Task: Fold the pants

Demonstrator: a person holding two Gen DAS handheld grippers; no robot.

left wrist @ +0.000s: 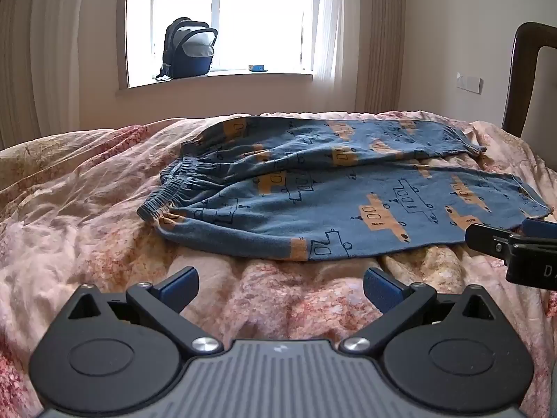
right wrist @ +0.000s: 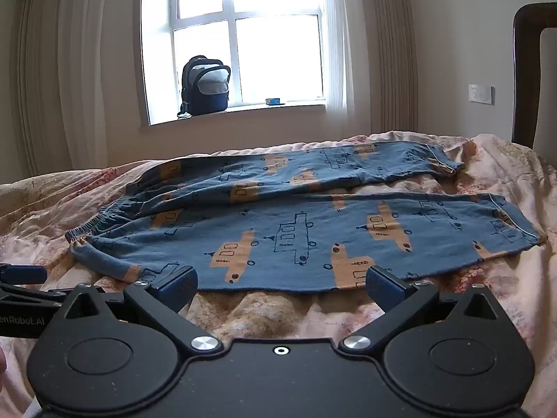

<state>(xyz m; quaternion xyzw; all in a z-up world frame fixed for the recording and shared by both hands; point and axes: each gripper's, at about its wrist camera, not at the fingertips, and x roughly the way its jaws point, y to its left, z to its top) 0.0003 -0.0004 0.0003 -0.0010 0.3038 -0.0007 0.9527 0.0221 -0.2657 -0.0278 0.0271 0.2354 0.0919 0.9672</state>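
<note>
A bed is being covered by a rumpled pink floral quilt (left wrist: 87, 209), which is filling the near and middle ground of both views. Behind it, a window (left wrist: 222, 17) is being flanked by pale curtains (left wrist: 38, 69), and daylight is being let in strongly. On the sill, a dark blue backpack (left wrist: 188, 48) is being kept upright with its top compartment unzipped; something pale grey is being shown inside, though what it is cannot be told. A small blue object (left wrist: 258, 67) is being left on the sill to the right of it. A dark headboard (left wrist: 529, 76) is being seen at the far right, with a wall switch plate (left wrist: 469, 83) beside it.

The blue pants (right wrist: 278, 230), printed with orange and outlined shapes, are being laid flat across the quilt, waistband to the left, both legs stretched to the right.

The left gripper (left wrist: 280, 289) is being held wide open over bare quilt, nothing between its pads. The right gripper (right wrist: 281, 287) is likewise being held wide open and empty at the near edge of the pants.
</note>
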